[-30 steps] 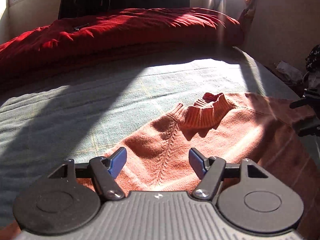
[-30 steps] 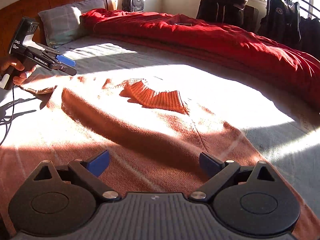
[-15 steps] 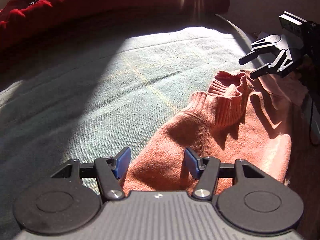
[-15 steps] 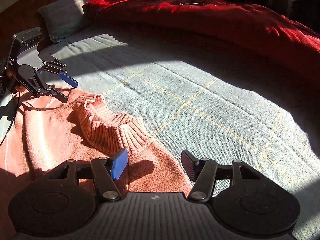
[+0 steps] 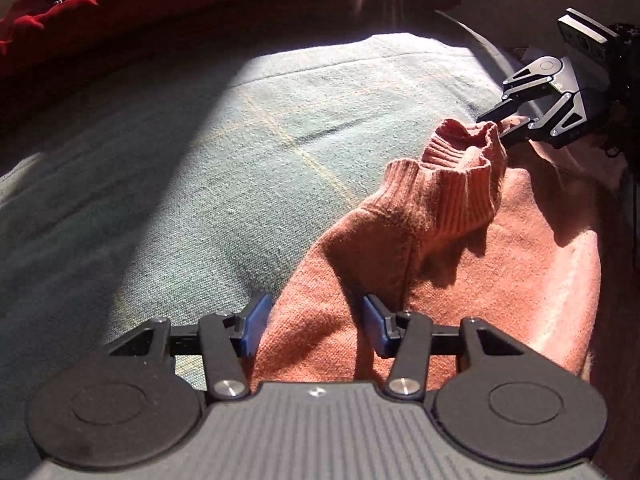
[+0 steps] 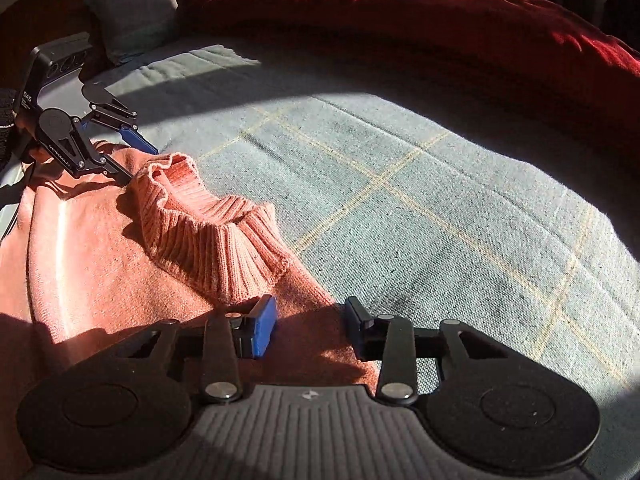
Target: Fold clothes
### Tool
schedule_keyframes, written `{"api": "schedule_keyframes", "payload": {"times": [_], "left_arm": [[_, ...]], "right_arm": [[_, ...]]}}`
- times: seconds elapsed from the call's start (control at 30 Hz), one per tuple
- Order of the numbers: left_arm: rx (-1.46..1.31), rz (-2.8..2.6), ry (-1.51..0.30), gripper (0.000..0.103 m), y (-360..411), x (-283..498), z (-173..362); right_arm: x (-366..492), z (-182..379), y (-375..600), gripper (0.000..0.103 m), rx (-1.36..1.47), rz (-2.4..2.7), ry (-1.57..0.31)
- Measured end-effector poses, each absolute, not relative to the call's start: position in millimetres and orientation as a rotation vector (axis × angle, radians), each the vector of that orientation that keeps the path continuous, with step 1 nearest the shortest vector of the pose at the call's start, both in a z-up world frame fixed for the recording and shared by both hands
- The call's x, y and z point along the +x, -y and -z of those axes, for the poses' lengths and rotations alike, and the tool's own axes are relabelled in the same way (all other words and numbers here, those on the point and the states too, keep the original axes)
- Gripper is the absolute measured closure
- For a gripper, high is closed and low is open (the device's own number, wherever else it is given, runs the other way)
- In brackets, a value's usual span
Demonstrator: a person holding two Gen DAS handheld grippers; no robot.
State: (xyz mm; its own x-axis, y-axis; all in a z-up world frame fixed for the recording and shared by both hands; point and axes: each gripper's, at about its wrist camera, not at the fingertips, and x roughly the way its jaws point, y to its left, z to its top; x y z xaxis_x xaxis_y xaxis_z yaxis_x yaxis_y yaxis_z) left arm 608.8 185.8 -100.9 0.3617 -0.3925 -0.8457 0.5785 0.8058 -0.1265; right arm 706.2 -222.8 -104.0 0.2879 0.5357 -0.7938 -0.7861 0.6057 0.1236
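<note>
Nearby, a red duvet (image 6: 400, 12) borders the sweater (image 6: 120, 248).

Sweater (image 5: 460, 272) cut off at right and bottom edges; hem and sleeves hidden behind hand-held gripper body.

Harsh sunlight, deep shadows, fisheye-warped edges.

A salmon-orange sweater (image 5: 460, 280) with a ribbed collar (image 6: 212, 240) lies on a pale grey-green bed cover (image 6: 420, 200) crossed by thin yellow lines. Far beyond, a deep red duvet (image 6: 400, 12). Black grippers carry blue pads (image 6: 262, 332).
</note>
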Motion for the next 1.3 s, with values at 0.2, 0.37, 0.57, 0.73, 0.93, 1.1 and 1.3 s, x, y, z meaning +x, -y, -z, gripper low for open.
{"api": "schedule_keyframes", "payload": {"times": [0.2,0.37,0.57,0.73,0.93,1.1,1.3], "left_arm": [[0.286,0.563,-0.96,0.094,-167.5,585.3,93.6],[0.277,0.485,-0.901,0.096,-167.5,586.3,80.4],[0.265,0.391,-0.83,0.097,-167.6,587.5,64.5],[0.261,0.339,-0.818,0.096,-166.9,595.1,70.3],[0.236,0.3,-0.857,0.094,-163.0,605.6,104.9],[0.161,0.276,-0.865,0.082,-175.0,600.7,92.5],[0.142,0.311,-0.774,0.077,-171.0,566.8,55.8]], "right_arm": [[688.2,103.4,211.3,0.091,-0.396,-0.901,-0.848],[670.1,87.0,211.5,0.099,-0.433,-0.866,-0.776],[665.8,61.1,218.0,0.1,-0.429,-0.79,-0.695],[678.9,64.3,225.3,0.1,-0.393,-0.718,-0.702],[701.2,110.5,218.3,0.099,-0.357,-0.635,-0.797],[698.0,105.9,224.5,0.081,-0.274,-0.603,-0.803],[668.1,73.8,227.4,0.052,-0.229,-0.567,-0.783]]}}
